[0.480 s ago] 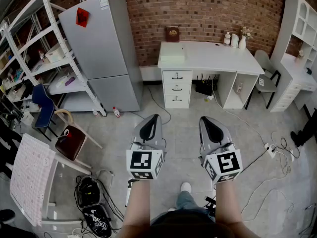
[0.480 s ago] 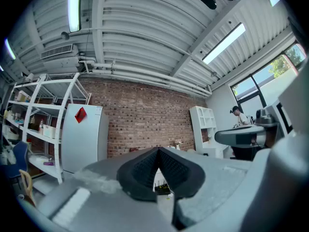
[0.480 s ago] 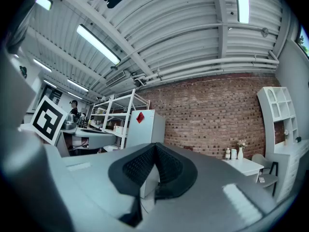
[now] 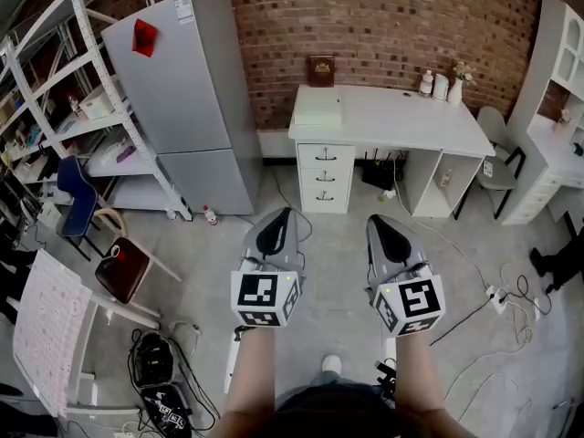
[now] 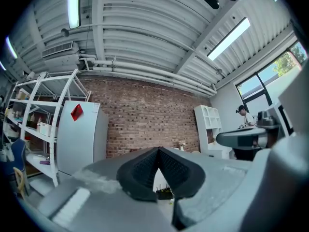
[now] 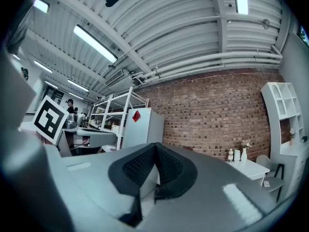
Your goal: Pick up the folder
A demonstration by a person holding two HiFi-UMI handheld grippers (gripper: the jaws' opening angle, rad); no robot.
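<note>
A flat pale folder (image 4: 318, 109) lies on the left end of the white desk (image 4: 401, 115) against the brick wall, across the floor from me. In the head view my left gripper (image 4: 282, 214) and right gripper (image 4: 376, 219) are held side by side over the grey floor, both pointing toward the desk and well short of it. Both are shut with nothing between the pads. In the left gripper view the left gripper (image 5: 159, 150) has its dark pads pressed together. The right gripper (image 6: 155, 145) looks the same in its own view. Neither gripper view shows the folder.
A grey fridge (image 4: 178, 99) stands left of the desk, with metal shelving (image 4: 82, 108) beyond it. Chairs (image 4: 123, 267) and bags (image 4: 155, 363) crowd the left floor. Cables (image 4: 497, 295) trail at right, near a grey chair (image 4: 497, 158) and a white shelf unit (image 4: 561, 80). Bottles (image 4: 443, 85) stand at the desk's back.
The room has slid slightly in the head view, so the desk sits a little lower and nearer. Both grippers keep their place in the picture and stay shut.
</note>
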